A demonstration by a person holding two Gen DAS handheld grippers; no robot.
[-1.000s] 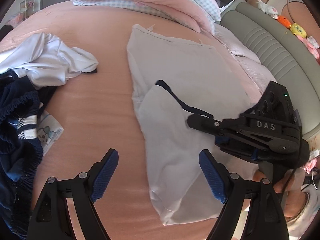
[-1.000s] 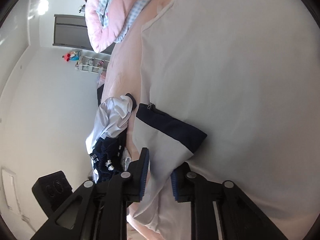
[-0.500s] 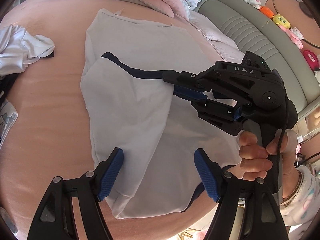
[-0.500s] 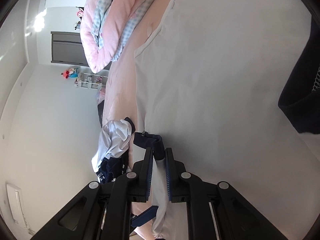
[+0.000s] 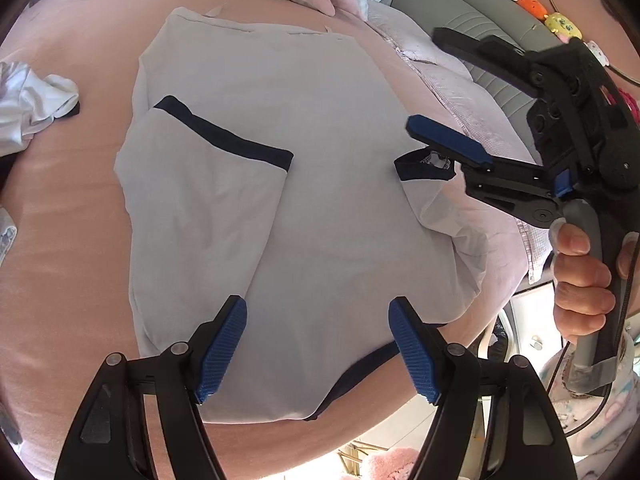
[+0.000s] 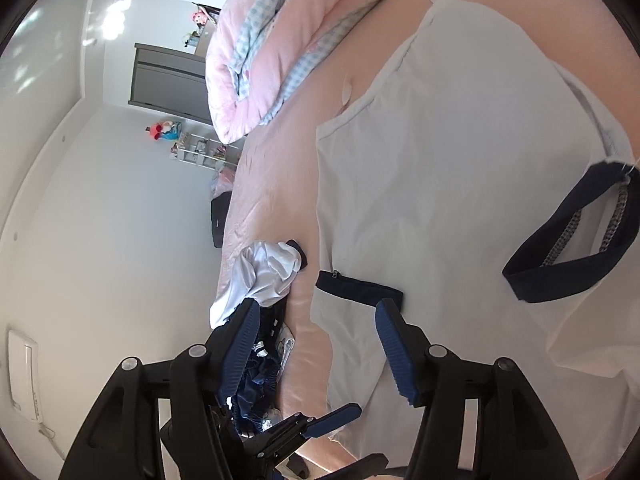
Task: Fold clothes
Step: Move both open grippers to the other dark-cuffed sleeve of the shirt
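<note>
Now the white shirt [image 5: 332, 184] lies flat on the bed [image 5: 72, 208], one navy-cuffed sleeve [image 5: 208, 176] folded across it. Beside the shirt's other sleeve, the right gripper [image 5: 452, 120] is opening, empty; the left gripper [image 5: 318, 346] hovers apart over the shirt's near edge.

White shirt [image 5: 320, 208] with navy cuffs; pink bedsheet [image 5: 80, 208].

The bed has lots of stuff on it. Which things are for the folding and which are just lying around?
For the folding:
white shirt
left gripper
right gripper

Just lying around:
pink quilt
crumpled clothes
plush toys
</note>
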